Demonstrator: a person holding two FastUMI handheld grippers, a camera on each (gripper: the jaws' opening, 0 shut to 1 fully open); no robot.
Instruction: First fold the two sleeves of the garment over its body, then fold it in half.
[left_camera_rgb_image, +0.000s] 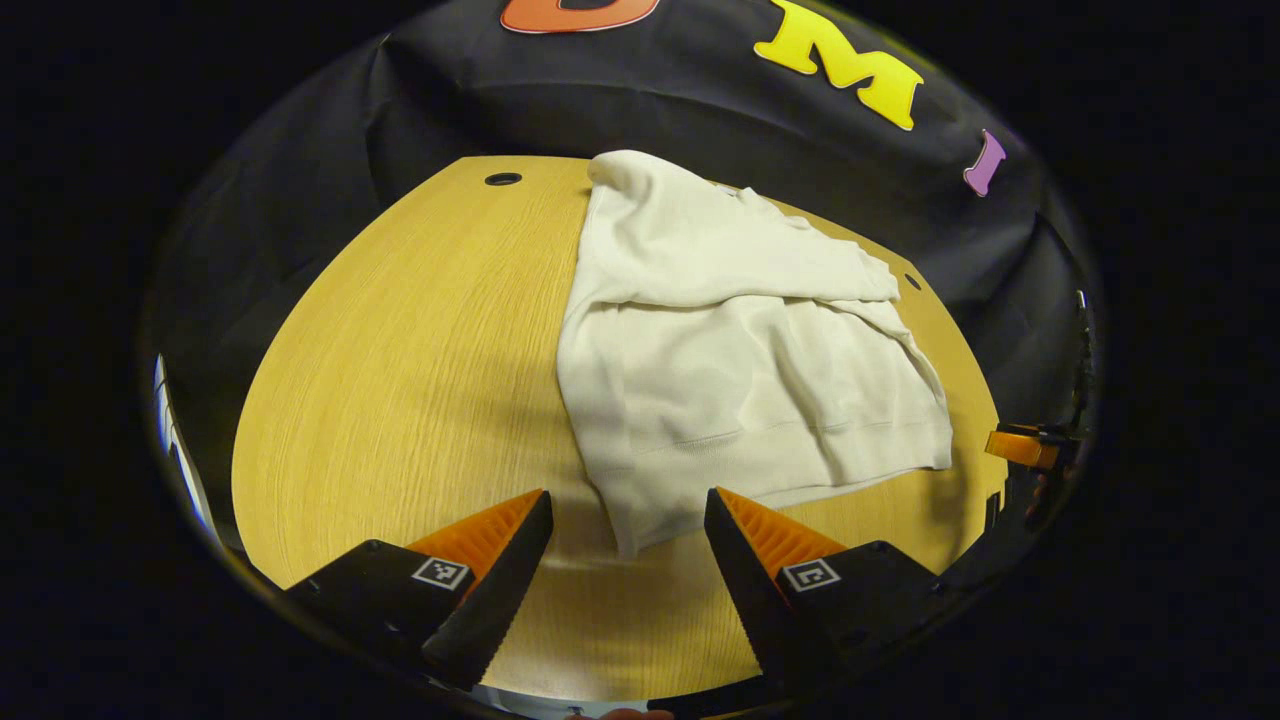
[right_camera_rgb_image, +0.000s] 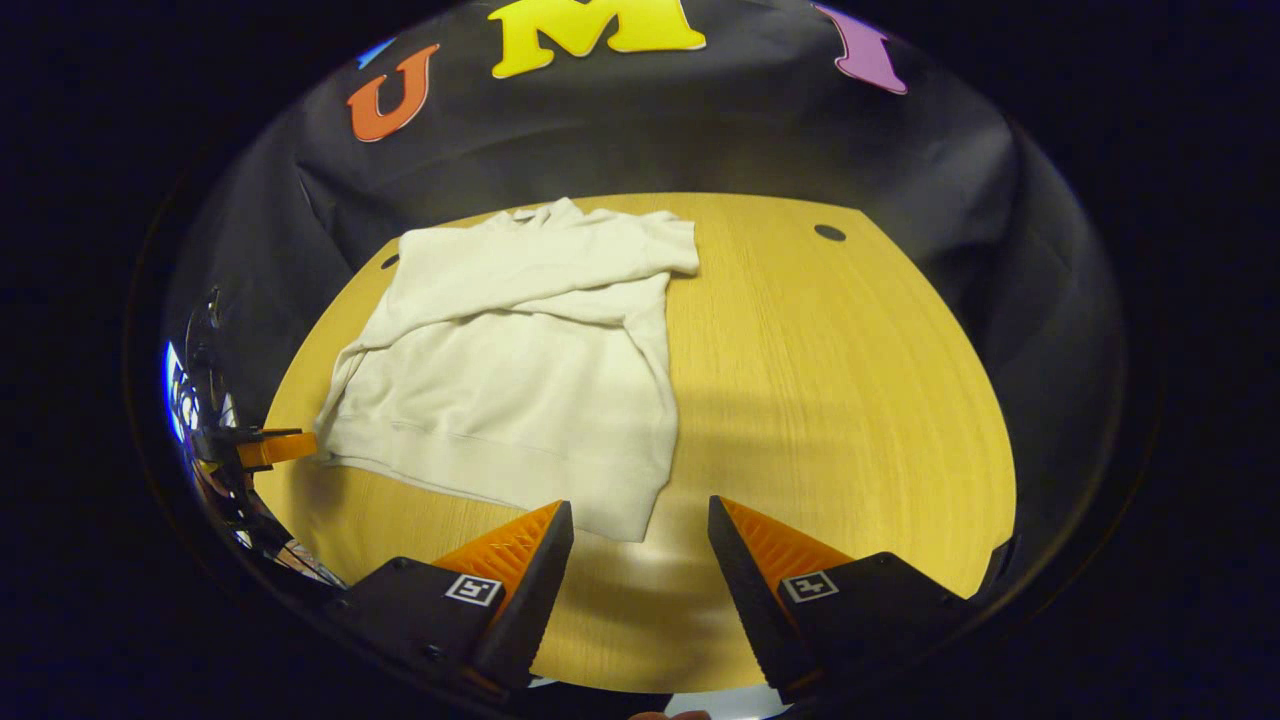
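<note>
Nearest the counter's front edge, the left gripper hangs with its orange fingers spread wide and nothing between them, lined up on the near left corner of the garment's hem. The right gripper is the same, fingers wide and empty, hovering just short of the hem's near right corner. To my eye, that pairing means one gripper takes each hem corner for the half-fold.

Just beyond them lies the cream garment, flat on the yellow wooden counter, hem towards the grippers and collar at the far side. Both sleeves look already laid across the chest in a band over the upper body, so only the fold in half seems left. Hem near, collar far suits carrying the hem away over the sleeves.

Farther back, small round holes sit at the counter's far corners.
</note>
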